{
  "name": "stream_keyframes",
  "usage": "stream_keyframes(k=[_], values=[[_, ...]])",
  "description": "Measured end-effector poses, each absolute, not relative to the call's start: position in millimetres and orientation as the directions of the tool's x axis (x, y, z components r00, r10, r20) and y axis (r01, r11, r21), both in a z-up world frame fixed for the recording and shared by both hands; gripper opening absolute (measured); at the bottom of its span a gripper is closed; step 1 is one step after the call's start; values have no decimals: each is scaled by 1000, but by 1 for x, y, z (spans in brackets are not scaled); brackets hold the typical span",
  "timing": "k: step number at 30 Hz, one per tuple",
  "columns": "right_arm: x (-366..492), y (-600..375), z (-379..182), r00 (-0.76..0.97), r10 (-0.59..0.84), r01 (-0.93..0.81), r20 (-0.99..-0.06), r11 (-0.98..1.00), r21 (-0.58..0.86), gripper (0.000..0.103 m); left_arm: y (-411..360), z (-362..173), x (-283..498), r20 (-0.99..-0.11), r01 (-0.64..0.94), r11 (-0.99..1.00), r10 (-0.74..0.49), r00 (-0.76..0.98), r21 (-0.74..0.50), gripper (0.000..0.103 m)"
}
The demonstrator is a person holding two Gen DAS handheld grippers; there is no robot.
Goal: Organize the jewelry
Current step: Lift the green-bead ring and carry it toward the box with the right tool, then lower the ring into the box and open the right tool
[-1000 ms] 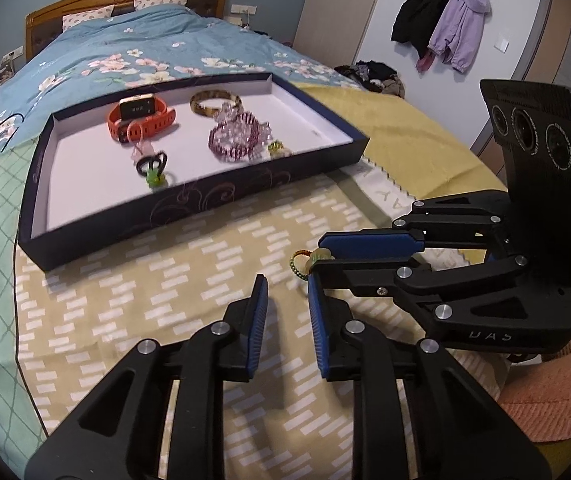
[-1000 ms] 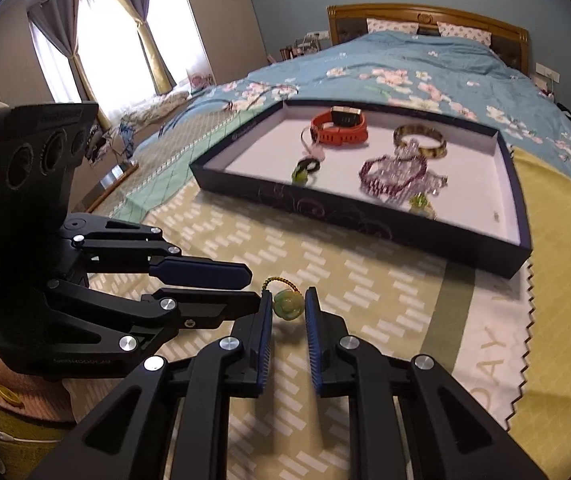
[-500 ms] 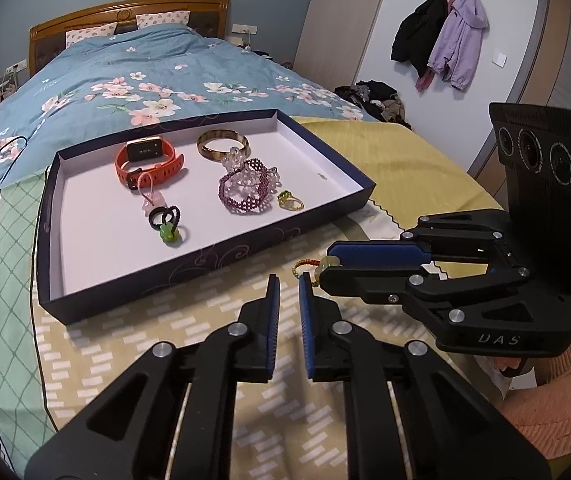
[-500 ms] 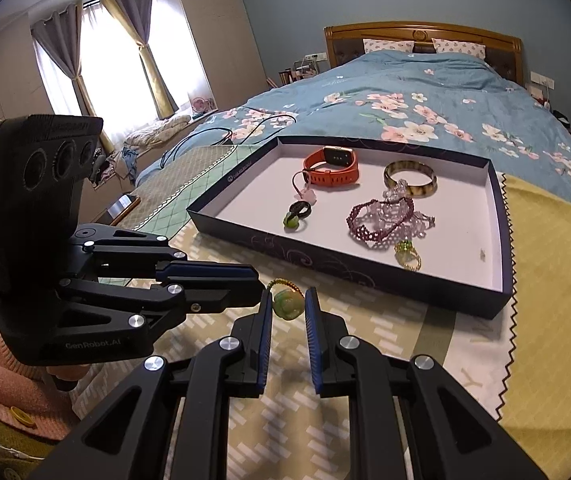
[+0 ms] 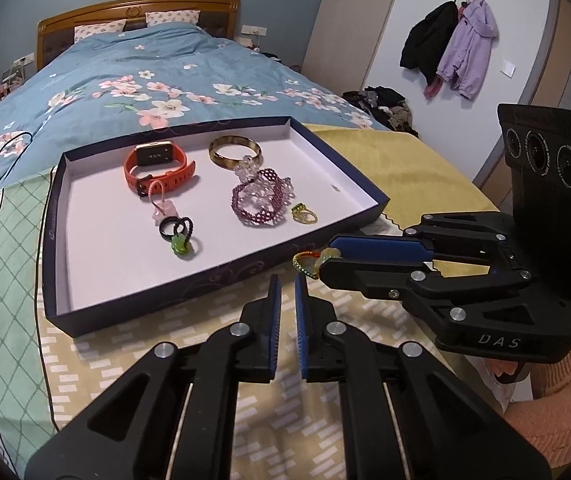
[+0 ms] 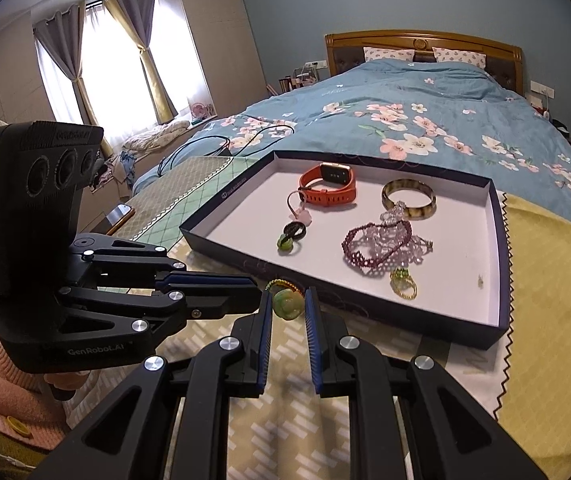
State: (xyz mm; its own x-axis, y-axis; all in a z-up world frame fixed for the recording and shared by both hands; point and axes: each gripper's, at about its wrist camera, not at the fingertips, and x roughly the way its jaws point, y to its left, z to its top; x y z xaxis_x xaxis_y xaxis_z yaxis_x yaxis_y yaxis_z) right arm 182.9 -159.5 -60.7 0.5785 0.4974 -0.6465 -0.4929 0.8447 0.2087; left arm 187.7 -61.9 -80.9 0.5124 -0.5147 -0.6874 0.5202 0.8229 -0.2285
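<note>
Carrying a charm to the tray

My right gripper [image 6: 288, 307] pinches the green jade charm on beaded cord [image 6: 285, 303], bound for the navy cardboard tray [image 6: 325, 294]; my left gripper [image 5: 287, 280] has just closed, empty.

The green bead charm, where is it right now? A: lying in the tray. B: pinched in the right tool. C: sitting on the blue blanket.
B: the green bead charm sits pinched between the pads of the right tool, in front of the tray.
</note>
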Motion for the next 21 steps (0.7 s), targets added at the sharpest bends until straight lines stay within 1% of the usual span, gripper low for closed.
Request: stream_keyframes(k=[21], values=[[212, -155, -59, 584, 497, -493, -642, 845, 206, 14, -63, -78, 216, -682, 496, 841, -493, 540, -216, 6]])
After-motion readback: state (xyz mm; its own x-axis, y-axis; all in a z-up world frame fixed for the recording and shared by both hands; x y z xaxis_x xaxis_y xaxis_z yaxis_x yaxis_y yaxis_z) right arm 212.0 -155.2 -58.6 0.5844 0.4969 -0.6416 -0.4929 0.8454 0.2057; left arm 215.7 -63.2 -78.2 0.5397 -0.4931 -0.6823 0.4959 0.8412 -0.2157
